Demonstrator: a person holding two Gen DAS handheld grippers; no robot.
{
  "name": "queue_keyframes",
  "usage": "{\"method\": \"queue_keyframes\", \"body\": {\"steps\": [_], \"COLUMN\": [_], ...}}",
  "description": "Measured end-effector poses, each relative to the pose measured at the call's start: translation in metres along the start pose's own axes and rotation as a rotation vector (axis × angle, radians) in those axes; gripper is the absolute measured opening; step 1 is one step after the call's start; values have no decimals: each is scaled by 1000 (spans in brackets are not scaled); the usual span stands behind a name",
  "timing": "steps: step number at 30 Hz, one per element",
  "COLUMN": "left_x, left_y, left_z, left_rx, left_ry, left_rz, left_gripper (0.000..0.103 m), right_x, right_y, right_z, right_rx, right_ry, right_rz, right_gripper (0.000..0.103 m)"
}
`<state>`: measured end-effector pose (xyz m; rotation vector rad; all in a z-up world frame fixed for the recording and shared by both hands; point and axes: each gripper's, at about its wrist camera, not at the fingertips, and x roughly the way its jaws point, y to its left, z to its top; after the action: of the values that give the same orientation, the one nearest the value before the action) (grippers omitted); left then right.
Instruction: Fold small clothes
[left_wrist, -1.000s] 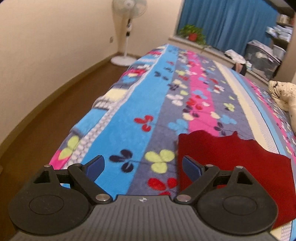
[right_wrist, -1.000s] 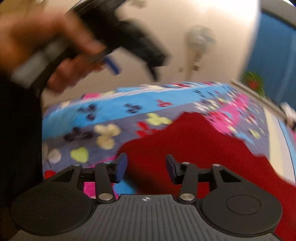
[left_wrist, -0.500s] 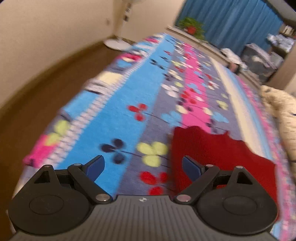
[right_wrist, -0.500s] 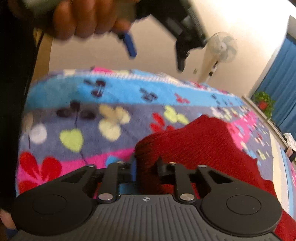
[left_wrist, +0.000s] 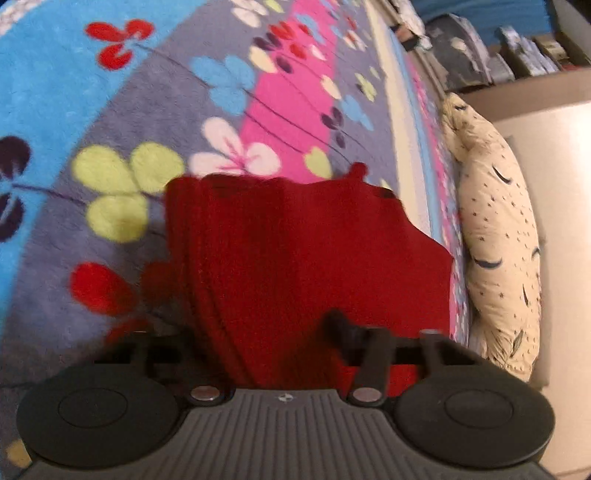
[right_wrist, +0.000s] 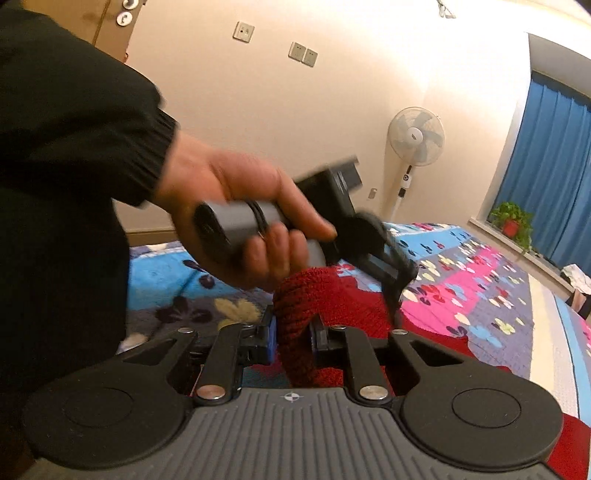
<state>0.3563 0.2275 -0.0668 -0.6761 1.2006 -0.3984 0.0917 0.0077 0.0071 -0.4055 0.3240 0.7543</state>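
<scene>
A red knitted garment lies on the flowered bedspread. My left gripper points down at its near edge. Its jaws are closing with the knit between them, the left finger is hidden by the cloth, and I see no pad pressing. In the right wrist view a hand holds that left gripper, blurred, with its tips down on the red garment. My right gripper is shut on a raised fold of the garment's near corner, lifted off the bedspread.
A cream patterned pillow lies along the bed's right side by a wall. Storage boxes stand beyond the bed. A white pedestal fan, a potted plant and blue curtains are at the far end. A dark sleeve fills the left.
My left gripper tipped down and came in over the red garment's edge, its jaws narrowing. My right gripper closed on the garment's corner and raised it.
</scene>
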Motion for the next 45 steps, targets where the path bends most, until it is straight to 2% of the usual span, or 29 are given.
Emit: {"method": "queue_keyframes", "body": {"steps": [1,3,7,9,11,12,14,16,18,19,21,27,31,33,36,38,41,42,45], "left_x": [-5,-21,-79,-110,-128,-134,-145,-160,-175,-178,-175,-159,-145,-135,-114,-98,-77,-70,-53], "left_y": [-3,-2,4,9,9,9,3,-3,-8,-11,-20,-45,-56,-61,-75,-84,-101,-106,-120], "left_z": [-1,-7,-24,-39,-51,-56,-66,-74,-88,-93,-102,-111,-120,-120,-123,-125,-134,-138,-148], "left_rx": [36,37,20,35,25,25,44,64,71,85,121,216,297,333,405,467,547,570,635], "left_ry": [-21,-63,-211,-301,-357,-384,-438,-549,-678,-704,-707,-678,-629,-603,-546,-511,-475,-463,-443], "left_rz": [7,-23,-108,-124,-120,-83,-4,11,-15,-28,-6,70,109,115,156,173,168,166,160], "left_gripper": [35,30,28,28,29,32,46,78,88,88,88,88,87,87,87,87,87,86,85], "right_x": [-3,-6,-18,-27,-34,-36,-37,-38,-41,-42,-52,-96,-125,-136,-139,-140,-144,-143,-137], "right_y": [3,6,7,1,-14,-24,-38,-59,-86,-100,-131,-195,-226,-236,-240,-239,-240,-240,-244], "right_z": [0,1,21,39,49,50,49,40,28,19,2,-48,-102,-133,-185,-202,-202,-202,-209], "right_rx": [-3,-11,20,130,305,410,524,624,714,761,849,968,1138,1232,1417,1472,1446,1433,1445], "right_ry": [4,9,-48,-104,-142,-156,-155,-141,-118,-105,-101,-95,-81,-36,137,168,129,126,136], "right_rz": [8,22,82,130,191,216,220,189,132,112,76,-68,-180,-269,-383,-390,-306,-279,-256], "right_gripper": [16,16,16,16,17,17,16,16,16,16,16,15,15,15,15,16,19,26,37]}}
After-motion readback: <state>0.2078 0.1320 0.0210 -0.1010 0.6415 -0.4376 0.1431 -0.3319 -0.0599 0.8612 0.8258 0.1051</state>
